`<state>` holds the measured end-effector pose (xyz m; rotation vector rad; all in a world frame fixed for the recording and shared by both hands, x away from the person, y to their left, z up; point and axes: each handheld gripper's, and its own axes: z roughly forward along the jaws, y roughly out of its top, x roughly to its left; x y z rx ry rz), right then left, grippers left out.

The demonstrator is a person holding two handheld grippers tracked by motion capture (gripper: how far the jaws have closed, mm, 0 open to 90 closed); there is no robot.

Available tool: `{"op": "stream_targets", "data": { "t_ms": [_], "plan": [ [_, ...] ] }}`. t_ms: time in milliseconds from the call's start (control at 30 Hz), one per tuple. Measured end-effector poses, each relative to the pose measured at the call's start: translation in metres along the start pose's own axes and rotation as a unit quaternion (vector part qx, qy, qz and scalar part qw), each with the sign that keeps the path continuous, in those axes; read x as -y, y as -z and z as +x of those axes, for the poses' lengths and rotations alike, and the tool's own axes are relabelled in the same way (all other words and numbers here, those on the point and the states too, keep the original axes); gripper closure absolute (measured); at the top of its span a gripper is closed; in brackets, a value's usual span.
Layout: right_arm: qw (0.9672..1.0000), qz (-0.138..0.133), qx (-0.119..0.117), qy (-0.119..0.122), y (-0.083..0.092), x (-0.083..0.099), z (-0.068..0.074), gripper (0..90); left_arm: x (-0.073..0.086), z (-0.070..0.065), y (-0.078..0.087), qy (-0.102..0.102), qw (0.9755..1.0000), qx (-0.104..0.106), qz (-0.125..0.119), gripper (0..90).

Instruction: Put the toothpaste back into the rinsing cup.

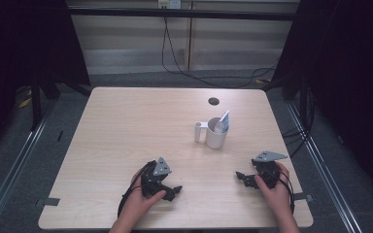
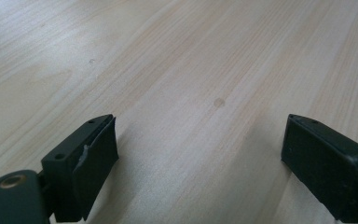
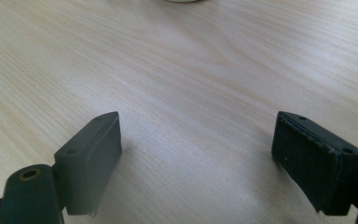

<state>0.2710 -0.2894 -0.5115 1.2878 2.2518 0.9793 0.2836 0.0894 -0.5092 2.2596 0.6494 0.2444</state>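
A white mug (image 1: pixel 216 135) stands on the right half of the wooden table (image 1: pixel 126 126), its handle (image 1: pixel 197 131) turned left. A blue and white tube (image 1: pixel 224 121) leans inside it. My left gripper (image 1: pixel 174 190), held in a hand near the front edge, points right and lies low over the wood. In the left gripper view it (image 2: pixel 200 140) is open with bare table between the jaws. My right gripper (image 1: pixel 241 177) points left, in front of the mug. The right gripper view shows it (image 3: pixel 198 135) open and empty, with the mug's base (image 3: pixel 182 1) at the top edge.
A dark round cable hole (image 1: pixel 213 101) sits in the table behind the mug. Metal rails (image 1: pixel 24 145) run along both sides of the table on the floor. Cables (image 1: pixel 175 63) hang at the back wall.
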Motion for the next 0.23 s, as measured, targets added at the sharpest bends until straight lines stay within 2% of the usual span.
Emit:
{"op": "stream_targets", "data": {
  "t_ms": [233],
  "plan": [
    [1.0000, 0.001, 0.002, 0.000, -0.0001, -0.0001, 0.0002, 14.7, 0.0000, 0.0001, 0.0001, -0.001, 1.0000, 0.000, 0.001, 10.3]
  ]
}}
